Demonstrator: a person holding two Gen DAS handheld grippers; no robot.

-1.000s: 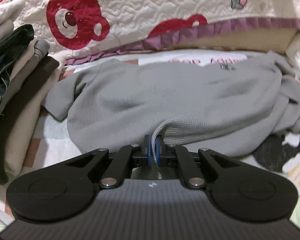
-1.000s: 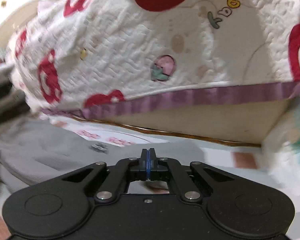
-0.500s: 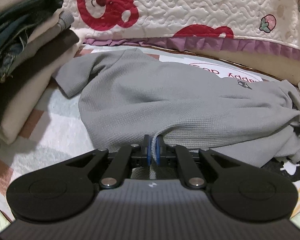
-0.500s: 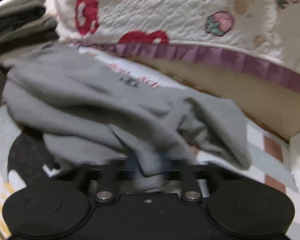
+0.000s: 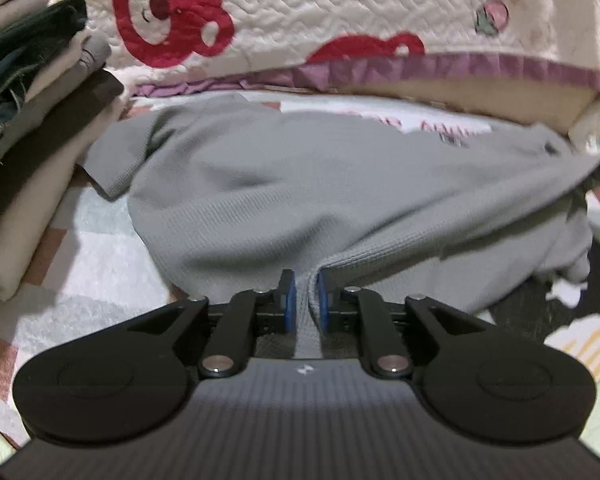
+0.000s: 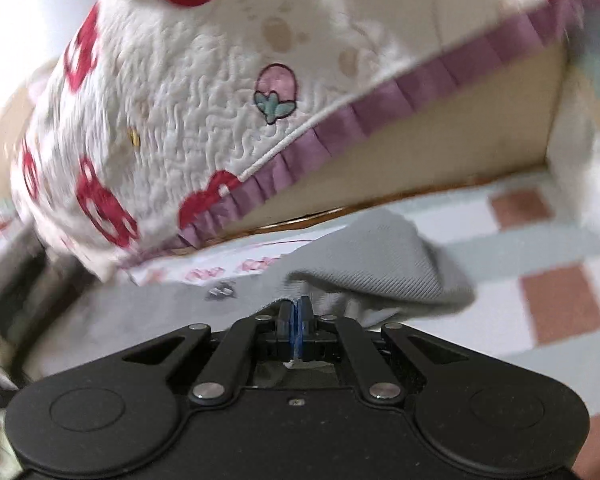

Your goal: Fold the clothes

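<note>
A grey knit shirt (image 5: 300,192) lies spread on a patterned mat, with a short sleeve (image 5: 116,160) out to the left. My left gripper (image 5: 305,300) is at the shirt's near hem. Its jaws are opening; the hem fold still stands between the blue pads (image 5: 288,304), loose rather than pinched. In the right wrist view the same grey shirt (image 6: 380,264) bunches up to my right gripper (image 6: 296,316), whose pads are shut on a thin edge of the cloth. A small dark logo (image 6: 222,291) shows on the shirt.
A stack of folded clothes (image 5: 32,120) stands at the left. A quilted cover with red bears (image 5: 300,12) and a purple frill hangs over a bed base behind the shirt. The checkered mat (image 6: 540,280) lies to the right.
The left pads have parted around the hem they were pinching. The right gripper has swung and rolled, dragging its edge of the shirt along; its view now tilts toward the bed cover.
</note>
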